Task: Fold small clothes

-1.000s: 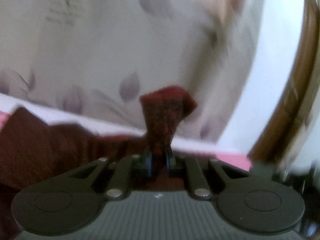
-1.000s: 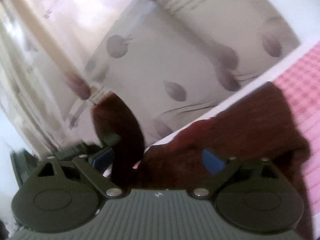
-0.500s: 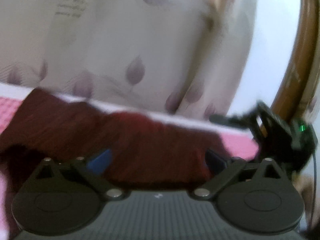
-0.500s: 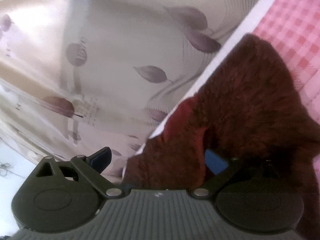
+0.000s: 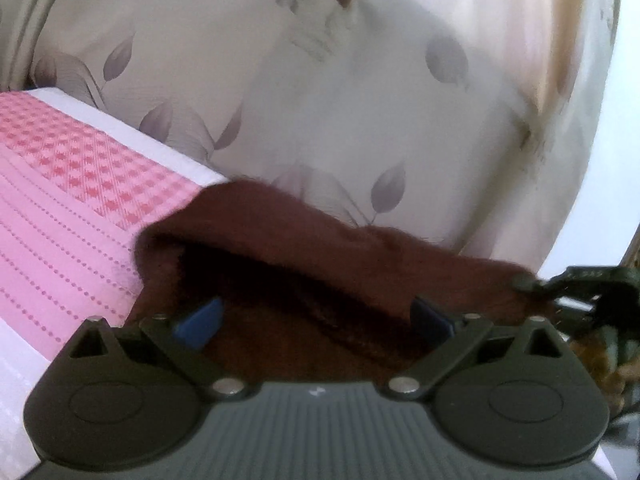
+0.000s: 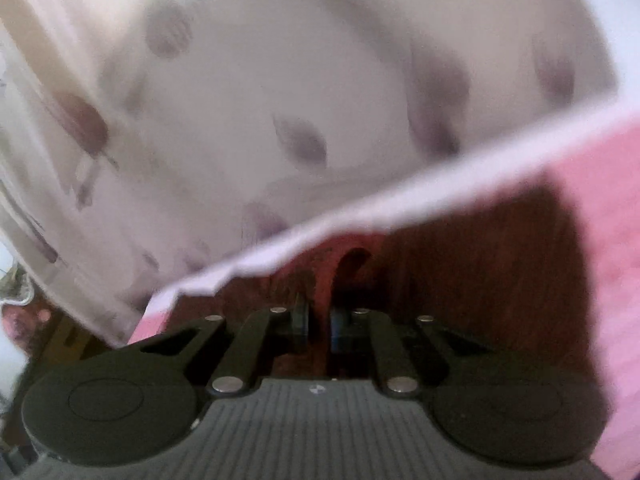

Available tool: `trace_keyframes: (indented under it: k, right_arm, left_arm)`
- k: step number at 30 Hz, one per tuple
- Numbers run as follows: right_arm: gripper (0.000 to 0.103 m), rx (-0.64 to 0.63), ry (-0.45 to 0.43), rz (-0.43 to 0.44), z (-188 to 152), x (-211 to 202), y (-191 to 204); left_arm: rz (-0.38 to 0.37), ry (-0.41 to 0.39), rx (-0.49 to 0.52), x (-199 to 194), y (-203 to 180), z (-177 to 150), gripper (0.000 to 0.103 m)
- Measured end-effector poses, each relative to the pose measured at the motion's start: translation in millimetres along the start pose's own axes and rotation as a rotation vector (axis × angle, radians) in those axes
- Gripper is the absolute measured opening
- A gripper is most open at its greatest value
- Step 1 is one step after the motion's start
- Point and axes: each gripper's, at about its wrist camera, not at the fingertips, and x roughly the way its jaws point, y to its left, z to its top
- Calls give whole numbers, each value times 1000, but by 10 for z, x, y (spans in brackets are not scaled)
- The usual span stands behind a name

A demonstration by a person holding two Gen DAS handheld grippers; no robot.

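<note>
One dark red garment [image 5: 304, 248] lies on a pink cover [image 5: 60, 200], bunched into a low mound close to the cover's white border [image 5: 132, 132], behind which hangs one pale curtain [image 5: 320, 100] printed with grey leaves. In the left wrist view the left gripper [image 5: 316, 320] has its two fingers [image 5: 198, 322] spread wide, blue pads showing on both, with the garment lying just in front of and between them; neither pad presses the cloth, so this gripper holds nothing. At the right edge of that view the other tool's dark frame reaches the garment's far right corner. In the right wrist view, which is blurred, the right gripper [image 6: 318, 322] has its two fingers [image 6: 300, 320] drawn nearly together, and a narrow strip of the garment [image 6: 480, 272] runs up through the slim gap between them; it seems pinched there, though the blur leaves the contact itself uncertain. The rest of the garment spreads to the right of these fingers over the cover [image 6: 612, 220], with the white border [image 6: 400, 200] slanting across above it and the curtain [image 6: 320, 60] filling the upper part of the view.
</note>
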Motion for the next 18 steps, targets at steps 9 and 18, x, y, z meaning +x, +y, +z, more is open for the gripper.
trace_keyframes:
  k: [9, 18]
  right_arm:
    - [14, -69, -15, -109, 198, -126, -339]
    - [10, -118, 12, -242, -193, 108, -737]
  left_arm:
    - [23, 33, -12, 70, 27, -20, 101]
    - [61, 48, -26, 108, 44, -31, 101]
